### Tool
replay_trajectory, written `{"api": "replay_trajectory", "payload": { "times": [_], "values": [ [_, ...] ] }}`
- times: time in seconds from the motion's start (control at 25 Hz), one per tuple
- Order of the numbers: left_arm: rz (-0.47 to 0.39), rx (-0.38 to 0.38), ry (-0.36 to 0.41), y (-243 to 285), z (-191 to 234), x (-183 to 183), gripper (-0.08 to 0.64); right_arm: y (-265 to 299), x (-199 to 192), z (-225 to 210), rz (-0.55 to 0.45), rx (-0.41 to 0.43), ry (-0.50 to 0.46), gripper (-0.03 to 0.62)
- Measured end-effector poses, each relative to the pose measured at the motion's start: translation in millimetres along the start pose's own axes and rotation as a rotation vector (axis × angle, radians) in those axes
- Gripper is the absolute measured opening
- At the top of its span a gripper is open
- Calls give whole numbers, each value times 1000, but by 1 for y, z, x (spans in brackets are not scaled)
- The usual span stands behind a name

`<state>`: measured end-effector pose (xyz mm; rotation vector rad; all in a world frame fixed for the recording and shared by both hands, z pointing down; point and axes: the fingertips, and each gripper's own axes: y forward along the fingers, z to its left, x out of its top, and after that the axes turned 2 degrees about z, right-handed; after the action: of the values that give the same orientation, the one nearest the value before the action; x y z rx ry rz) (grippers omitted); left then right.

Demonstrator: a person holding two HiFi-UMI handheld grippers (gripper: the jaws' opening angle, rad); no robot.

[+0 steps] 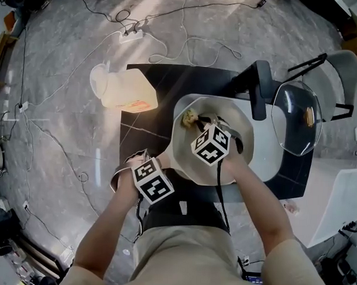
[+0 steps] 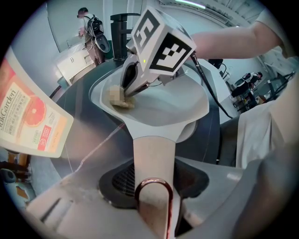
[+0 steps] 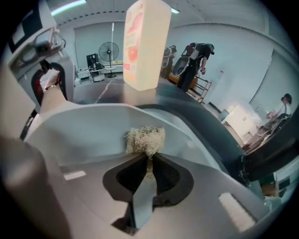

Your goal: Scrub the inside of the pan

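— Half done, can that be judged from the head view?
— Midway, probably: the pan (image 1: 187,157) is set on the table (image 1: 137,137), with a jug (image 1: 124,89) and a lid (image 1: 296,117) placed aside.
— Left gripper view?
— The handle (image 2: 154,154) is clamped by the left gripper (image 2: 154,189).
— Right gripper view?
— A scrubber (image 3: 145,139) is pinched tight in the right gripper (image 3: 147,156), inside the pan. Remaining dirt cannot be told; nothing is blocked.

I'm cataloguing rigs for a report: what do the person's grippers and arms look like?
The left gripper and right gripper both have light grey bodies, dark claw recesses and a white cube bearing black square markers. A black cable trails from the right one. The person wears a beige short-sleeved top.
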<state>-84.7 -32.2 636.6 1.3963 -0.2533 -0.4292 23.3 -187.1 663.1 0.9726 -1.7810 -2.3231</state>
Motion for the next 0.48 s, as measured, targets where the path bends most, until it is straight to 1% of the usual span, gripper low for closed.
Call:
{"api": "replay_trajectory", "payload": {
  "times": [0.12,0.2,0.36,0.44,0.48],
  "values": [
    [3,-1,-1,-1,0,-2,201,4,-23,-28,22,-129,29,41],
    [4,0,-4,-1,0,-2,201,1,-38,-45,52,-191,37,41],
    [-1,-6,-6,1,-1,2,201,-18,-73,-71,153,-293,3,42],
    [2,-7,-5,1,0,0,201,-30,-88,-78,206,-319,-1,42],
    [4,-6,-6,0,0,-1,201,-35,-96,-79,237,-318,-8,43]
  ]
}}
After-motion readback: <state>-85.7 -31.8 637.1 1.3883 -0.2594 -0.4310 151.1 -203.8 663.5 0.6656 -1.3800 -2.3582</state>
